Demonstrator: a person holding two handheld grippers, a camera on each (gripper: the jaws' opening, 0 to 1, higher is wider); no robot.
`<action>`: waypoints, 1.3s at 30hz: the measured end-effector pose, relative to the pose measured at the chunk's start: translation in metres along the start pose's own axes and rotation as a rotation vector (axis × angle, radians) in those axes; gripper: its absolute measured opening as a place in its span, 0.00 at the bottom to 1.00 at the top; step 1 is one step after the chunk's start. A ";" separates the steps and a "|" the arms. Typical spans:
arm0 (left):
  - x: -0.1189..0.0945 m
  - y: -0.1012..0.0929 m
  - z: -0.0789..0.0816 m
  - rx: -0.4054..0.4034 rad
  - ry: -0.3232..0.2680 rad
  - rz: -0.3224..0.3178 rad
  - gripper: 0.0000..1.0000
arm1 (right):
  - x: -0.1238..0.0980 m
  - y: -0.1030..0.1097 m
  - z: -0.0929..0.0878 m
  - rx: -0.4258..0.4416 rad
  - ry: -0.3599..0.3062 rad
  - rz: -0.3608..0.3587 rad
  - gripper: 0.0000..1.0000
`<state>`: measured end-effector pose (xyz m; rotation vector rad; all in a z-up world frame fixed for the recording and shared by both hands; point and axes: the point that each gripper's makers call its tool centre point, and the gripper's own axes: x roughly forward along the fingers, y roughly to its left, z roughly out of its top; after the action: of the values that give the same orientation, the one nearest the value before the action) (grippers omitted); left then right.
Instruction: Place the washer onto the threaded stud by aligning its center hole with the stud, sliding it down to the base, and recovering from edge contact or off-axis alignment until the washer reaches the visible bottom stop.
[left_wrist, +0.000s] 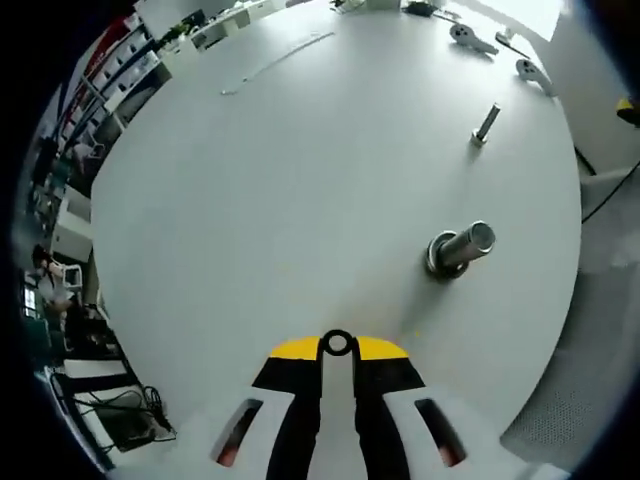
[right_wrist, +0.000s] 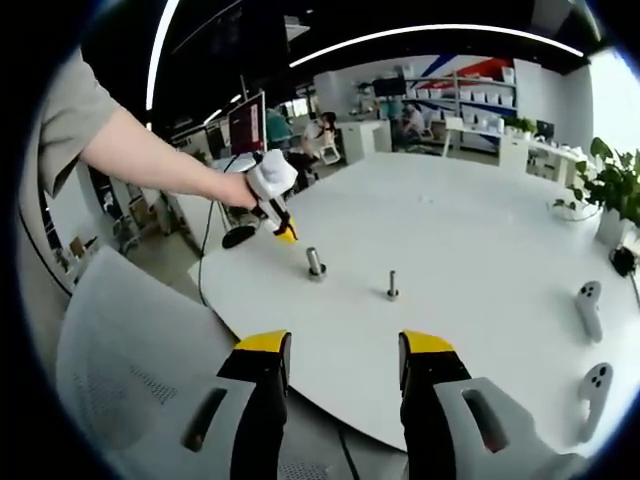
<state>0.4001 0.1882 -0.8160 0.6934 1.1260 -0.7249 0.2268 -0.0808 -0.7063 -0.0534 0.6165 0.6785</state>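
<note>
Left gripper view: the left hand-held gripper (left_wrist: 337, 352) has its yellow-tipped jaws closed together on the washer (left_wrist: 337, 344), a small metal ring that stands up between the fingertips with its center hole facing the camera. Ahead of the jaws and to their right, well apart from the washer, the larger stud (left_wrist: 461, 248) stands on a ringed base on the white table (left_wrist: 300, 180). Farther ahead and again to the right stands a thinner bolt (left_wrist: 486, 123). Two white controllers (left_wrist: 497, 48) lie near the table's far edge.

Right gripper view: the right hand-held gripper (right_wrist: 343, 357) is released, its jaws spread wide with nothing between them, held over the near table edge. Ahead of the gap between its jaws stand the stud (right_wrist: 315, 263) and, to its right, the bolt (right_wrist: 392, 285). The left hand-held gripper (right_wrist: 284, 230), carried by a person's hand (right_wrist: 262, 182), is just beyond the stud and to its left. Two controllers (right_wrist: 590, 340) lie to the right of the right jaw.
</note>
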 end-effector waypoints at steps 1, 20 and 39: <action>-0.003 0.000 0.003 0.004 -0.001 0.000 0.08 | 0.000 0.000 0.000 -0.003 -0.001 0.000 0.45; -0.033 -0.065 0.123 0.227 -0.144 -0.080 0.08 | -0.001 0.001 0.002 -0.010 -0.013 -0.003 0.45; -0.001 -0.131 0.168 0.393 -0.136 -0.204 0.08 | 0.000 -0.001 0.000 -0.008 -0.004 -0.014 0.44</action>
<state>0.3848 -0.0218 -0.7848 0.8511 0.9455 -1.1692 0.2273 -0.0821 -0.7066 -0.0639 0.6091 0.6678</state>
